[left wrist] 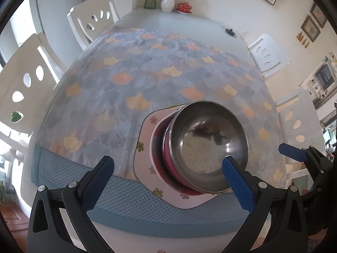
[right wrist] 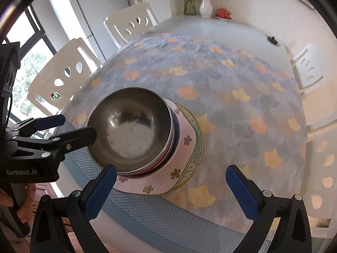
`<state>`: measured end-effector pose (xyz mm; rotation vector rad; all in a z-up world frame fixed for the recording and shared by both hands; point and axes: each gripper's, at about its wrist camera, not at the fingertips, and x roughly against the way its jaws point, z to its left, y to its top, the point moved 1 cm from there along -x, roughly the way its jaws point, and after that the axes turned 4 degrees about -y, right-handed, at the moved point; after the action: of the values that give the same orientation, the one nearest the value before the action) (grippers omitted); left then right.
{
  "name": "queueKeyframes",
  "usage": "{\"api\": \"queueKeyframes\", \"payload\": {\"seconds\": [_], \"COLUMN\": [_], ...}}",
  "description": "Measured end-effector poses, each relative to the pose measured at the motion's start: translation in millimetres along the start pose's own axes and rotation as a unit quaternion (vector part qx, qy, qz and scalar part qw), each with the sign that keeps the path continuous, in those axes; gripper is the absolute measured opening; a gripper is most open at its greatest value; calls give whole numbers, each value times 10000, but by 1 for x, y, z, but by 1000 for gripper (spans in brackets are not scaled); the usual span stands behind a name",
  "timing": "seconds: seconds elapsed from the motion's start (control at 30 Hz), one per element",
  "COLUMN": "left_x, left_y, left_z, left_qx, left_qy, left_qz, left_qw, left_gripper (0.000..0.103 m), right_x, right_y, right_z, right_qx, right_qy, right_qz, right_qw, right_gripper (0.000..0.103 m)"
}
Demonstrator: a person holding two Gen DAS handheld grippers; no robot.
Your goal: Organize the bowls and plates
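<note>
Left wrist view. The left gripper (left wrist: 168,166) has its fingers (left wrist: 237,183) spread wide and holds nothing; the right-hand finger overlaps the near rim of a stainless-steel bowl (left wrist: 207,145). The bowl is dull grey with a reflective inner wall and pale specks on its floor. It sits uppermost in a stack: beneath it a pink-red bowl (left wrist: 168,158), then a white bowl (left wrist: 154,147), all nested and leaning slightly. The stack rests on a pink plate (left wrist: 145,166) with rounded corners and small flower motifs, set near the front edge of the counter (left wrist: 189,23). A tablecloth (left wrist: 147,73) with a blue, orange and yellow fan pattern covers most of the counter. The right gripper (left wrist: 294,154) enters at the right edge. A white vase (left wrist: 167,1) stands at the far end.

Right wrist view. The right gripper (right wrist: 170,181) is likewise spread wide and empty, its fingers (right wrist: 101,191) flanking the plate's near edge. The steel bowl (right wrist: 130,130) tops the same stack; a green-rimmed plate (right wrist: 197,147) shows under the pink plate (right wrist: 160,185). The left gripper (right wrist: 61,126) reaches in from the left, one finger at the bowl's rim; whether it touches cannot be told. A hand (right wrist: 12,208) grips its handle. White chairs (right wrist: 63,76) stand beside the counter.
</note>
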<state>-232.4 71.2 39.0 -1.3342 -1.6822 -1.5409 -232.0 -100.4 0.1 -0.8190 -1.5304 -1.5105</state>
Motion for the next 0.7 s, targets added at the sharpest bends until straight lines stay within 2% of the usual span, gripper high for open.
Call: {"api": "queueKeyframes", "payload": {"seconds": [0.17, 0.7], "left_x": [1, -5], "left_y": [3, 5], "left_z": [-7, -16], "left_qx": [-159, -337], "left_qy": [-24, -107], "left_qz": [-134, -90], "left_qw": [9998, 9993], "left_gripper": [102, 102], "right_x": [1, 0], "right_y": [-1, -1], "right_z": [0, -3], "right_qx": [5, -86], "right_qy": [-46, -115], "right_qz": [-139, -235], "right_qw": [9999, 9996], "right_gripper": [103, 103]}}
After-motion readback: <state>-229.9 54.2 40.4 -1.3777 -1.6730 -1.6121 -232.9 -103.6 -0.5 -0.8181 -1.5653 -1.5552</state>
